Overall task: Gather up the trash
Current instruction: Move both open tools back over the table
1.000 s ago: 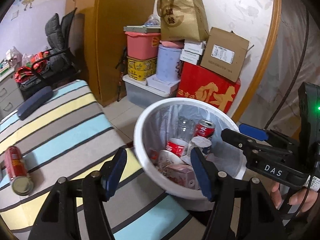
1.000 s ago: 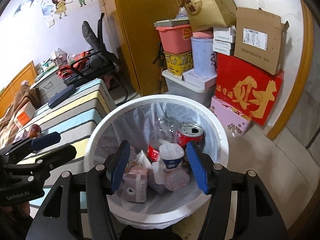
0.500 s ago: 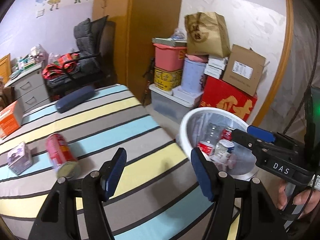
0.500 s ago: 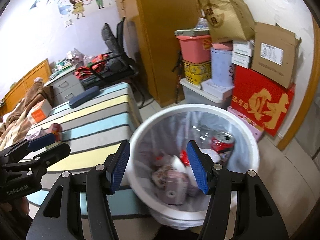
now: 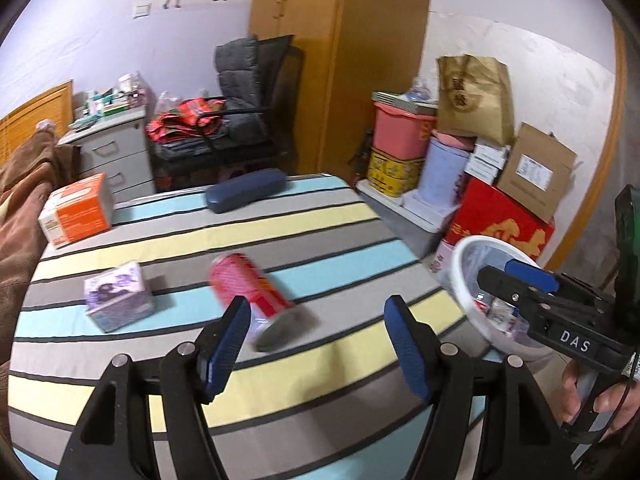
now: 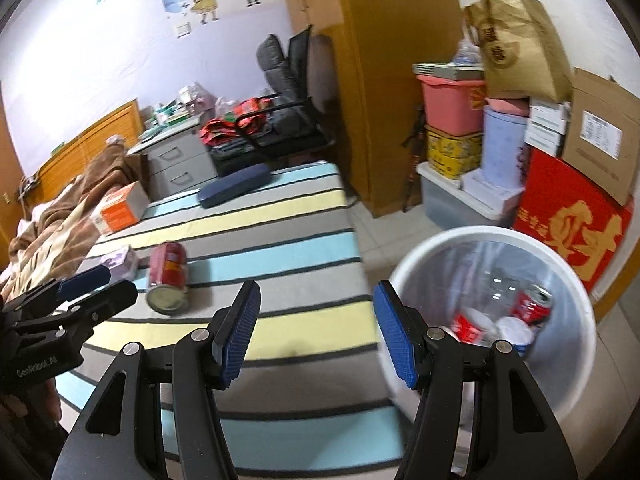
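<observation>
Tools both wide and empty — left tool (image 5: 316, 334) over the bed (image 5: 320, 224), near the seemingly tipped red can (image 5: 248, 286); right tool (image 6: 316, 326) beside the bin (image 6: 576, 344).

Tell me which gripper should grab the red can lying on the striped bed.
Left. The left gripper is open and aimed at the red can just ahead; the right gripper sits farther away, beside the white bin.

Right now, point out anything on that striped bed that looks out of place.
A red can lies tipped on its side on the striped bed, with a small purple box beside it, apart from it. Both sit outside the white bin, which already holds cans.
</observation>
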Demonstrator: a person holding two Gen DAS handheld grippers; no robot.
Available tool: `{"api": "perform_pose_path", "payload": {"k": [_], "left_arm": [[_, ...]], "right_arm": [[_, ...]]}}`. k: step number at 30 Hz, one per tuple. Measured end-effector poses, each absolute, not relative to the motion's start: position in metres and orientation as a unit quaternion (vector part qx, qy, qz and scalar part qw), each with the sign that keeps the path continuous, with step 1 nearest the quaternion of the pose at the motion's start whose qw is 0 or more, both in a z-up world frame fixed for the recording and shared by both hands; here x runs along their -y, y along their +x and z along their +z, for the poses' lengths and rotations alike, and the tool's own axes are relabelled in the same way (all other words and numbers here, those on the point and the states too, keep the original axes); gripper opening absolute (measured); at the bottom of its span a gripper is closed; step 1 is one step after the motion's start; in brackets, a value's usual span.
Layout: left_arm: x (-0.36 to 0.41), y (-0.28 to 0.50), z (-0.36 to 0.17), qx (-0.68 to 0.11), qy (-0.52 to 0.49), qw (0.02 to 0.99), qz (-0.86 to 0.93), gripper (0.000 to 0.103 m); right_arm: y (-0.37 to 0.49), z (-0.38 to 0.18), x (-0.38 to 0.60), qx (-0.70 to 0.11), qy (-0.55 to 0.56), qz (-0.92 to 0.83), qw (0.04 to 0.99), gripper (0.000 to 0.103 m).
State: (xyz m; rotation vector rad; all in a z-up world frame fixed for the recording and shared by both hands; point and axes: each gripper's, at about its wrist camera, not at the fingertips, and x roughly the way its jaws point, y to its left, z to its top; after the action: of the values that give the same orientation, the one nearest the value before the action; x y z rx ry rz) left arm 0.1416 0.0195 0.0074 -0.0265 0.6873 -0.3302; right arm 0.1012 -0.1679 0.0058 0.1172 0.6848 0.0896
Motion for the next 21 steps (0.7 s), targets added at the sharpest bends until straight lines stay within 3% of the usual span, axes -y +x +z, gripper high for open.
{"api": "perform_pose_path", "payload": {"k": [21], "left_arm": [[-0.14,0.186,-0.019,-0.365,-0.032,0.927,-0.081,0.076]], "right_arm": [[0.149,-0.008,0.077,-0.378,0.028,0.138,0.915,0.062]]}}
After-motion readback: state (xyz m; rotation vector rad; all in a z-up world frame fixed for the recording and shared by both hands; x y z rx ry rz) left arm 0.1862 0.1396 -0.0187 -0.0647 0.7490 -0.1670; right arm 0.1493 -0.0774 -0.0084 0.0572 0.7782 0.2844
